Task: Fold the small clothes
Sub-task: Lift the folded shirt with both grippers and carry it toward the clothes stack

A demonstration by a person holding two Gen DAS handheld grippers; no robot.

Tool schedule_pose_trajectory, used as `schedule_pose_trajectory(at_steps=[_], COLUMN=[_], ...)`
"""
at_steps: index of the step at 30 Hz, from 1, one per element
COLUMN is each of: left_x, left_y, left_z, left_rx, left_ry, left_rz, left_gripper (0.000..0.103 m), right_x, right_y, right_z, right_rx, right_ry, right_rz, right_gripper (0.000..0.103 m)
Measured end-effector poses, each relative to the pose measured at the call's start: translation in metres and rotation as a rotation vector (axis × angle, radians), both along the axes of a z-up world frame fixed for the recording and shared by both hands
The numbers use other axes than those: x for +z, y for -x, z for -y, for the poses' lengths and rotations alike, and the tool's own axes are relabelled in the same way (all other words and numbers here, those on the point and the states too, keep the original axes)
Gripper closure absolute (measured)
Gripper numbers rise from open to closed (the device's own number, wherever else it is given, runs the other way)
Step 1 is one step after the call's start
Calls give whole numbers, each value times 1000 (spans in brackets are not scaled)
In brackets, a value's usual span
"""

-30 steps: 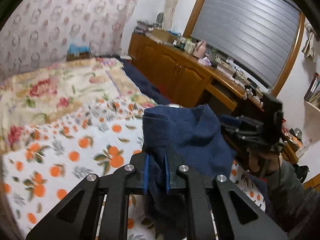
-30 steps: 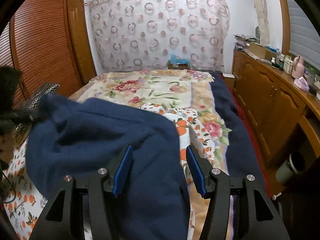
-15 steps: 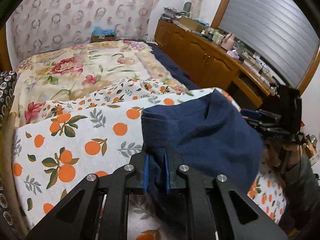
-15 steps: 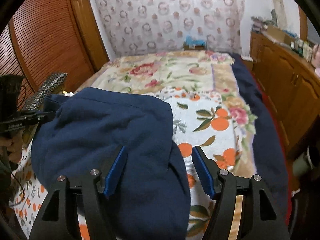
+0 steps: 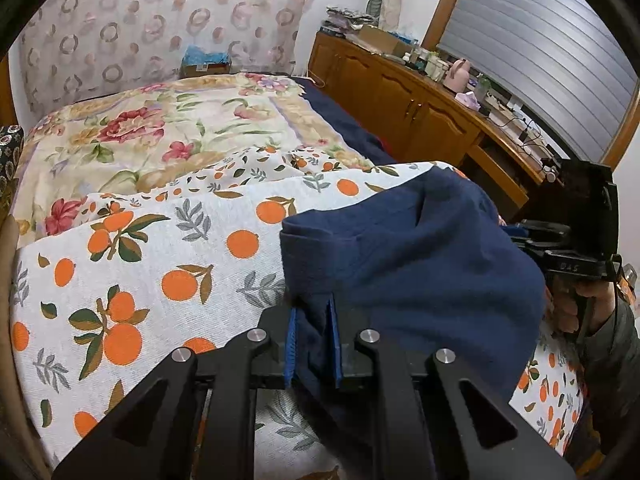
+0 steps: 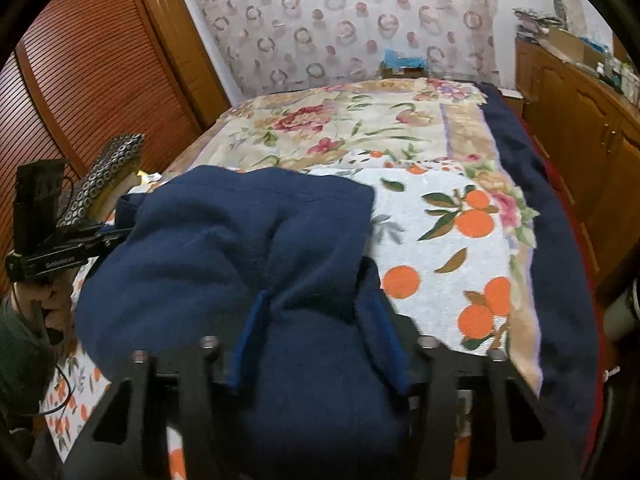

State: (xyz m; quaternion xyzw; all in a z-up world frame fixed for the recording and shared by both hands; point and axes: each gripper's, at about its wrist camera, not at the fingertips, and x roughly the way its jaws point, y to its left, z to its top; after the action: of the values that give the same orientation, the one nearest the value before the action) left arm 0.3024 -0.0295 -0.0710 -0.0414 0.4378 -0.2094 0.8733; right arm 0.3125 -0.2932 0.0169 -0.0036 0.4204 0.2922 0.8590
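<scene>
A dark blue fleece garment (image 5: 416, 252) hangs between my two grippers above the orange-print blanket (image 5: 160, 264) on the bed. My left gripper (image 5: 312, 328) is shut on one edge of the garment, its blue pads pinching the cloth. In the right wrist view the garment (image 6: 240, 240) bulges between my right gripper's (image 6: 316, 320) fingers, which stand wide apart with cloth draped over them. The right gripper also shows at the right of the left wrist view (image 5: 568, 248), and the left gripper at the left of the right wrist view (image 6: 60, 256).
A floral bedspread (image 5: 160, 132) covers the far half of the bed. A wooden cabinet (image 5: 420, 108) with clutter on top runs along the right wall. A slatted wooden wardrobe (image 6: 80, 92) stands at the left. A patterned curtain (image 6: 352, 20) hangs behind the bed.
Both grippers have come down and forward with the garment, closer to the orange-print blanket. The right gripper's fingers are now more buried in the cloth.
</scene>
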Motion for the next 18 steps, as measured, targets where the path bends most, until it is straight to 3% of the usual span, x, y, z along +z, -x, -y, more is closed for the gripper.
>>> schedule_pose_trajectory(at_steps=[1,4,10,18], left_x=[2,13,56,100], left_y=[2,9,41,83], left_z=[0,-2,-16,-51], left_rx=[-4,-8,-18,26], left_ry=[3,27,115,143], left_rz=[7,30,117,221], left_gripper=[89,90,90,90], right_x=[-1,2,23,56], right_y=[-1,6,20,35], right_z=[-2,0,7,-27], right_rx=[11,29,-10,11], right_ry=[-9,-11,-58,-75], right_rz=[-9,35,156,301], right_gripper=[78,89,92,93])
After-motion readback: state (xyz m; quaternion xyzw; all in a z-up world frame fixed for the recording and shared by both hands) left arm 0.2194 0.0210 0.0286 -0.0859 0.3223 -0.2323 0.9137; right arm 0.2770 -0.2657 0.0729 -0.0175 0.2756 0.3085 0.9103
